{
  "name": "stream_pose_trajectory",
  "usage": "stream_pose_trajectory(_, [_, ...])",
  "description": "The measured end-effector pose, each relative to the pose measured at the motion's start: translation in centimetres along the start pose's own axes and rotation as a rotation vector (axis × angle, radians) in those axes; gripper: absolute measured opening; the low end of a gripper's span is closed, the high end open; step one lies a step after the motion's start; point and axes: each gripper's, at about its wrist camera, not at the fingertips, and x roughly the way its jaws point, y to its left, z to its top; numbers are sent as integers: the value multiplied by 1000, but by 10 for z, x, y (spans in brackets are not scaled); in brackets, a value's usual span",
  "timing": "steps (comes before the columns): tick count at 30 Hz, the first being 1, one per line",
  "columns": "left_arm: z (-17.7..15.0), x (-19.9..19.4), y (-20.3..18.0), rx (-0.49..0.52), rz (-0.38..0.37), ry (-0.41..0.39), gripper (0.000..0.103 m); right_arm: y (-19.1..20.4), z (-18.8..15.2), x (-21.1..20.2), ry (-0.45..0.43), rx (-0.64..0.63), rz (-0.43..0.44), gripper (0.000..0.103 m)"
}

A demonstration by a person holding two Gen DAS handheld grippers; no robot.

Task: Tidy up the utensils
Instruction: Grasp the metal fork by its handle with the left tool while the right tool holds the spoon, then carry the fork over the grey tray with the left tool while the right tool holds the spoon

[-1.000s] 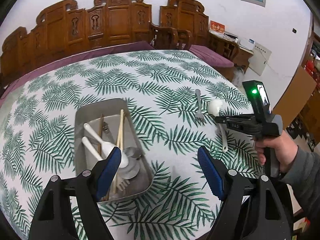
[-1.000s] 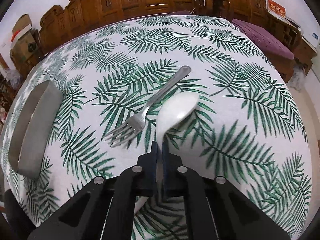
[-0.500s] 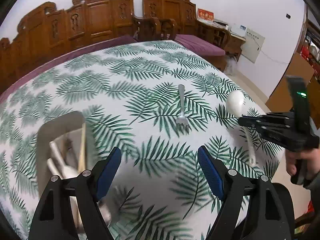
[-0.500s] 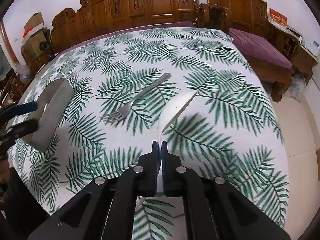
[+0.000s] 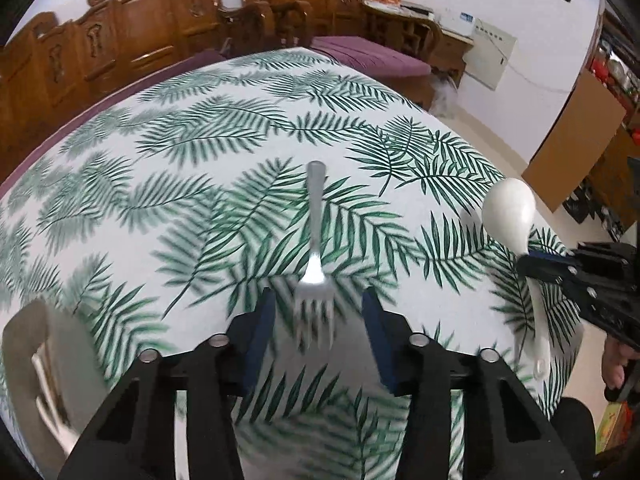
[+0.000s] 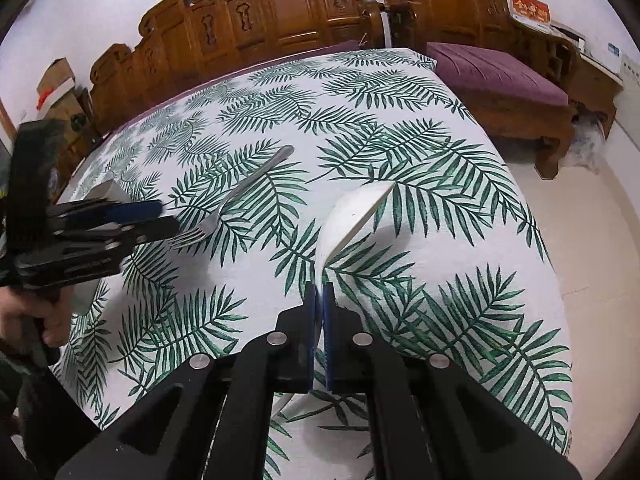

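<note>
A metal fork (image 5: 316,248) lies on the palm-leaf tablecloth, tines toward me. My left gripper (image 5: 318,312) is open, its blue pads on either side of the fork's tines, just above them. It also shows at the left of the right wrist view (image 6: 132,220), beside the fork (image 6: 236,200). My right gripper (image 6: 319,292) is shut on the handle of a white spoon (image 6: 352,216) and holds it above the table. In the left wrist view the spoon (image 5: 510,212) sticks up from the right gripper (image 5: 532,262) at the right edge.
A metal tray (image 5: 44,364) with utensils in it sits at the lower left of the left wrist view, blurred. Carved wooden benches (image 6: 280,12) with purple cushions stand behind the table. The table's right edge drops to a pale floor (image 6: 592,240).
My left gripper has swung right from over the tray to the fork and narrowed around its tines. My right gripper has lifted the white spoon off the table and pulled back.
</note>
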Motion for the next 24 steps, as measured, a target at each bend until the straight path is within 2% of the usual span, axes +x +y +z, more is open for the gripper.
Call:
stream_pose_trajectory(8, [28, 39, -4, 31, 16, 51, 25, 1, -3, 5, 15, 4, 19, 5])
stream_pose_trajectory(16, [39, 60, 3, 5, 14, 98, 23, 2, -3, 7, 20, 5, 32, 5])
stream_pose_trajectory(20, [41, 63, 5, -12, 15, 104, 7, 3, -3, 5, 19, 5, 33, 5])
stream_pose_trajectory(24, [40, 63, 5, -8, 13, 111, 6, 4, -3, 4, 18, 1, 37, 5])
